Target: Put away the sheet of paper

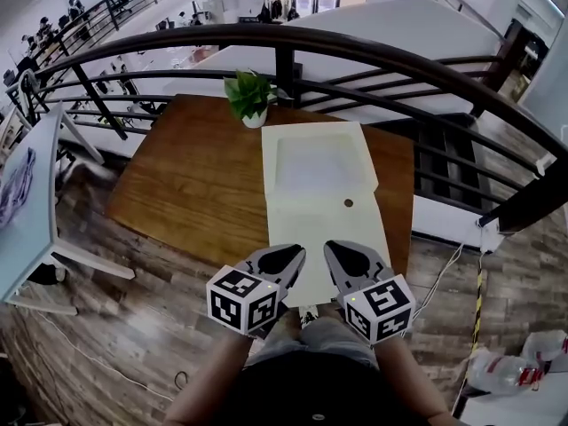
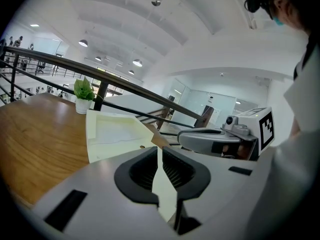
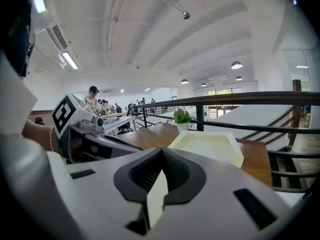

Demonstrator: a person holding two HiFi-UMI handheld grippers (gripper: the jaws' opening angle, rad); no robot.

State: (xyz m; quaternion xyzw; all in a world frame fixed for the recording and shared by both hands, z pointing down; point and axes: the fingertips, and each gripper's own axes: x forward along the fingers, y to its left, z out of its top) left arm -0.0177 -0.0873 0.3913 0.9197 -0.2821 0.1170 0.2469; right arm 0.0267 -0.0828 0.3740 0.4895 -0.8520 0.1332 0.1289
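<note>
A pale yellow document envelope lies lengthwise on the brown wooden table, its flap open toward the far side. A white sheet of paper rests on the far half, and a small brown button sits mid-envelope. My left gripper and right gripper are side by side at the envelope's near edge. In the left gripper view the gripper is shut with pale envelope material pinched between its pads. The right gripper also shows a pale strip clamped in it.
A small potted plant stands at the table's far edge. A dark curved railing runs right behind the table. A white desk stands to the left. Cables and a plastic bag lie on the wooden floor to the right.
</note>
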